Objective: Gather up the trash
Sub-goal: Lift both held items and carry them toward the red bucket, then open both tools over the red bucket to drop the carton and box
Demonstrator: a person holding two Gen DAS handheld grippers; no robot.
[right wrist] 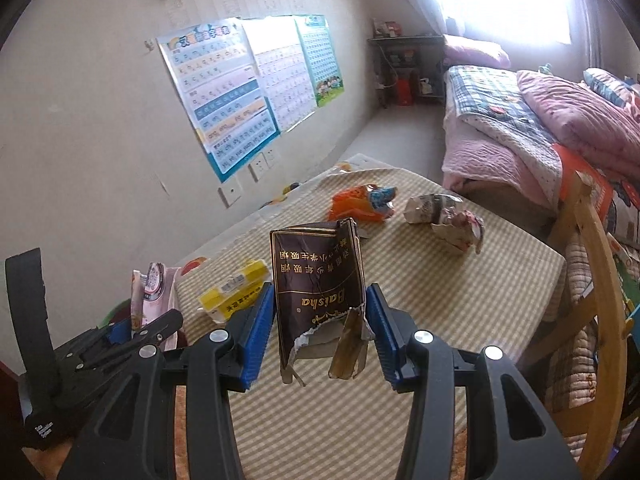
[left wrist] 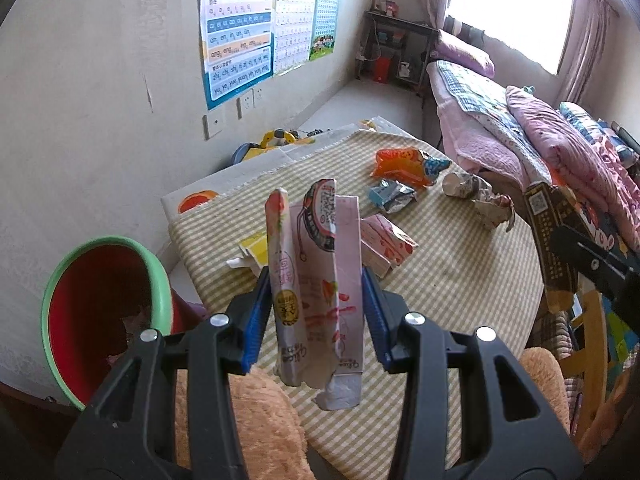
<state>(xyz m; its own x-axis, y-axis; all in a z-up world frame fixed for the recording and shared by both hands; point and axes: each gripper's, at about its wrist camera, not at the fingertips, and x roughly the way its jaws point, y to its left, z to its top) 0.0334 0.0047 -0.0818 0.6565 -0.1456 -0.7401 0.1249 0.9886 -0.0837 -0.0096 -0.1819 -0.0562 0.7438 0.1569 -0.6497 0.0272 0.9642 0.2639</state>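
My left gripper [left wrist: 316, 308] jaws grasp a pink carton [left wrist: 320, 280]; my right gripper [right wrist: 320, 324] jaws grasp a brown box [right wrist: 318, 292] above the counter [right wrist: 460, 300].

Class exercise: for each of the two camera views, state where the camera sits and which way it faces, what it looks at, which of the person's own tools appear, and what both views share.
Left wrist: sits on the left gripper, facing down across the checked table; shows the pink carton it grips, the red bucket, and the right gripper.
Right wrist: sits on the right gripper, same direction; shows its brown cigarette pack and the left gripper.
Shared: checked tablecloth, orange wrapper, wall posters, bed.
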